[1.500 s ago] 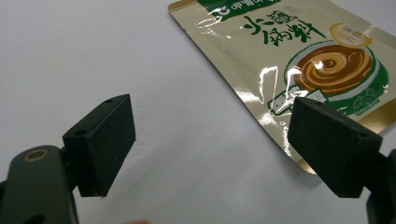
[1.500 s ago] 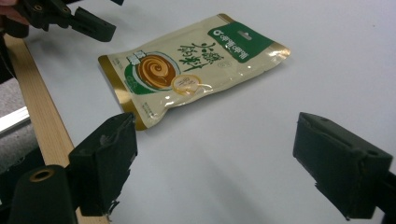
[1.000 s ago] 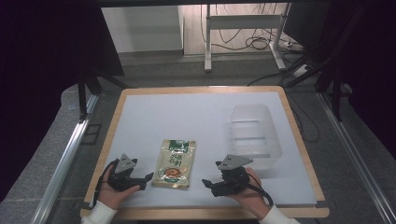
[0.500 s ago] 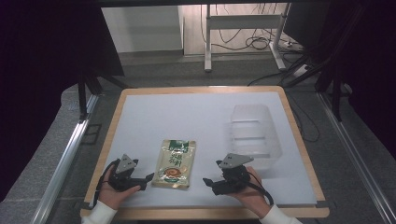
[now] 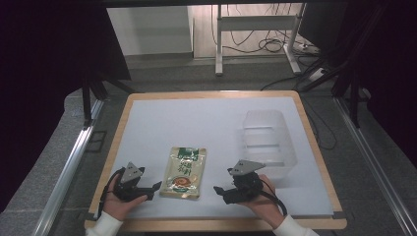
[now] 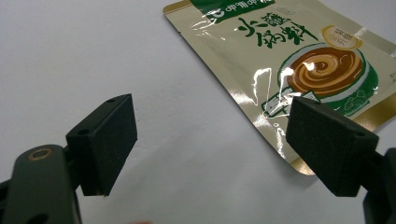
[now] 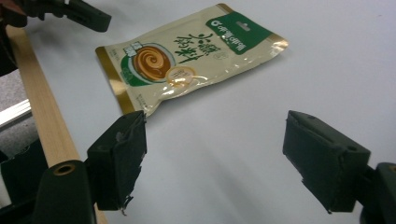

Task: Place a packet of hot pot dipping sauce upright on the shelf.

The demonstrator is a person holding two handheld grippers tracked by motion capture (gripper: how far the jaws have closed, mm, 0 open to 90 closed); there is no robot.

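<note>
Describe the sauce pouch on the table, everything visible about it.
The pouch is a flat, glossy, sealed sachet, cream and gold with a green band and Chinese lettering at its far end and a picture of a bowl of brown swirled sauce near the person. It lies face up on the white table, between the left gripper and right gripper, both open, neither touching it.
</note>
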